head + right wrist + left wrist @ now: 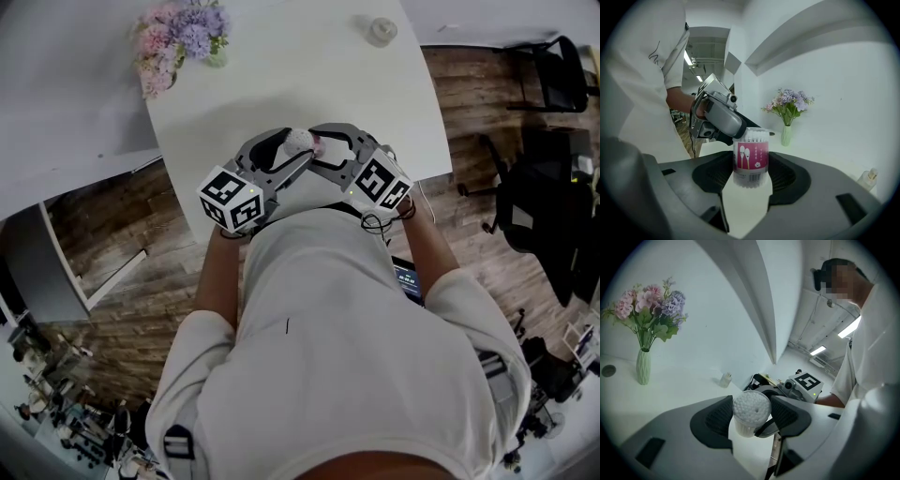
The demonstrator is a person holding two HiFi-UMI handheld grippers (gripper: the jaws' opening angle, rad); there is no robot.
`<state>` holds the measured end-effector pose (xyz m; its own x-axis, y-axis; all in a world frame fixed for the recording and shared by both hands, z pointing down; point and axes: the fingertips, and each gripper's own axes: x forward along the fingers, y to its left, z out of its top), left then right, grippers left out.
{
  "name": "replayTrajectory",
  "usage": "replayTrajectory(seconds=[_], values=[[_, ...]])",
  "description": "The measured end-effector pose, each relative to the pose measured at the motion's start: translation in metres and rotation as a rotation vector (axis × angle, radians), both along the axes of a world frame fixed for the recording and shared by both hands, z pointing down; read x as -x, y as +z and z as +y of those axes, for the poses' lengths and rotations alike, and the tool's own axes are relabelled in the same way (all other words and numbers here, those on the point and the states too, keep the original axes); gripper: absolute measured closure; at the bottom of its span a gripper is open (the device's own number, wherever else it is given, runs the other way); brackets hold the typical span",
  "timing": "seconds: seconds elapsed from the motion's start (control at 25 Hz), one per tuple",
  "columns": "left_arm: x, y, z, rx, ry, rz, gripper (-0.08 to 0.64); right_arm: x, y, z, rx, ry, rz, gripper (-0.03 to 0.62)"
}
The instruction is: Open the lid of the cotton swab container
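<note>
Right claw (750,165) gripping container (751,154), left claw (751,416) clamping top (751,405)

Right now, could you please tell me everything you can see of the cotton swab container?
The cotton swab container is a clear plastic cylinder, roughly upright, packed with white swabs, with a pink label and a barcode. The right tongs clamp its body, the left tongs its top, near the white table's front edge. Whether a clear lid is on, I cannot tell.
</note>
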<state>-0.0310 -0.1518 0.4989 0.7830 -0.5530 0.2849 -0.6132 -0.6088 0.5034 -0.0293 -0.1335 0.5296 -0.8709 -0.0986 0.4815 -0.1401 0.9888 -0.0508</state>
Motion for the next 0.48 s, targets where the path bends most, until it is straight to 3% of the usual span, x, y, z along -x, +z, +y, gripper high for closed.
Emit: replayTrajectory(seconds=[0.48], values=[[0.0018, 0.0027, -0.0012, 0.075, -0.035, 0.073, 0.299, -0.0004, 0.0027, 0.0020, 0.005, -0.004, -0.009, 0.362]])
